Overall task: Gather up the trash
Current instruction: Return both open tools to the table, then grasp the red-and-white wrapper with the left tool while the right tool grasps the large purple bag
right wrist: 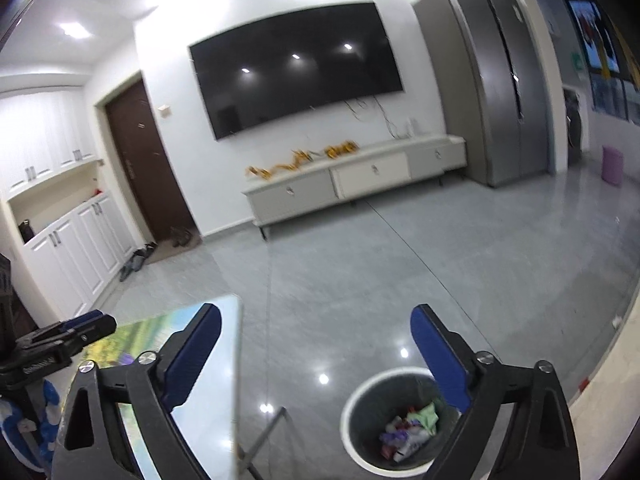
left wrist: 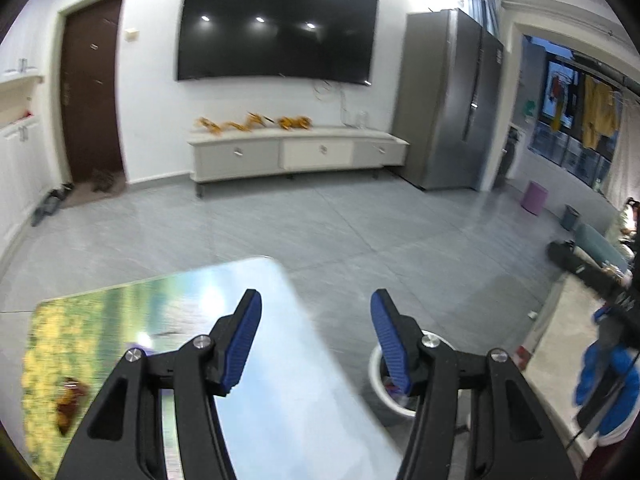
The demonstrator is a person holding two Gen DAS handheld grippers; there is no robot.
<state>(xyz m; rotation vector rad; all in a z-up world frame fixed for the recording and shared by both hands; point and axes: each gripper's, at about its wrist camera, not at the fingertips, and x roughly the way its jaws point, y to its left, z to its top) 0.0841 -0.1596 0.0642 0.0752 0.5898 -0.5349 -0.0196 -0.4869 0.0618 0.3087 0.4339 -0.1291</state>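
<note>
My left gripper [left wrist: 316, 304] hangs open above the right edge of the picture-topped table [left wrist: 272, 392], with nothing between its blue pads. The white-rimmed trash bin [left wrist: 374, 372] stands on the floor just past that edge, partly hidden by the right finger. My right gripper [right wrist: 316, 316] is wide open and empty, up over the floor. Below it the trash bin [right wrist: 348, 420] holds several crumpled wrappers [right wrist: 408, 428]. The table [right wrist: 216, 420] shows at lower left. Beyond the table, the left gripper's body [right wrist: 60, 340] pokes in at the left edge.
Grey tiled floor [right wrist: 380, 264] stretches toward a low TV cabinet [right wrist: 352, 180] under a wall TV [right wrist: 296, 80]. A grey fridge [right wrist: 496, 92], a brown door [right wrist: 148, 168], shoes [right wrist: 136, 260] and a purple stool [right wrist: 612, 166] line the walls. A blue-gloved hand [left wrist: 608, 376] is at right.
</note>
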